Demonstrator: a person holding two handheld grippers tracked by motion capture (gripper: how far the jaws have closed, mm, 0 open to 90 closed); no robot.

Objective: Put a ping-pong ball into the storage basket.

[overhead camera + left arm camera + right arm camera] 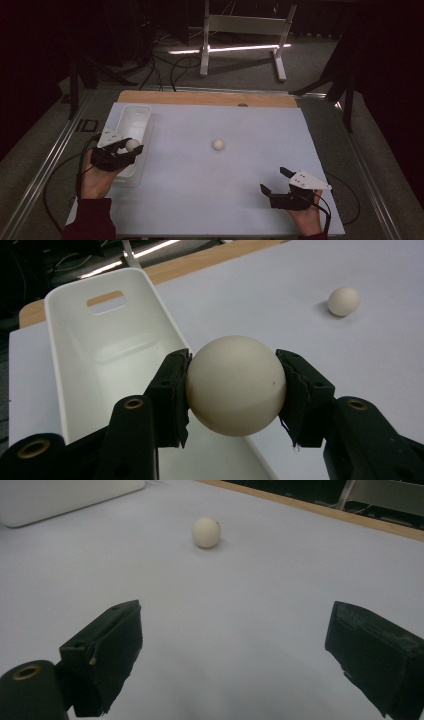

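Observation:
My left gripper (131,146) (235,385) is shut on a white ball (235,386) (132,144), both pads pressed against its sides. It holds the ball over the right rim of a long white bin (131,116) (90,355), whose inside looks bare. A second white ball (218,144) (344,301) (206,532) lies loose near the middle of the pale table mat (240,165). Down at the front right, my right gripper (275,181) (235,650) stands open just above the mat, nothing between its black pads, with the loose ball ahead of it.
The mat covers a wooden board (200,97) whose far strip shows bare. The bin has a slot handle (105,301) at its far end. Beyond the table stand a white frame (245,35) and cables on a dark floor.

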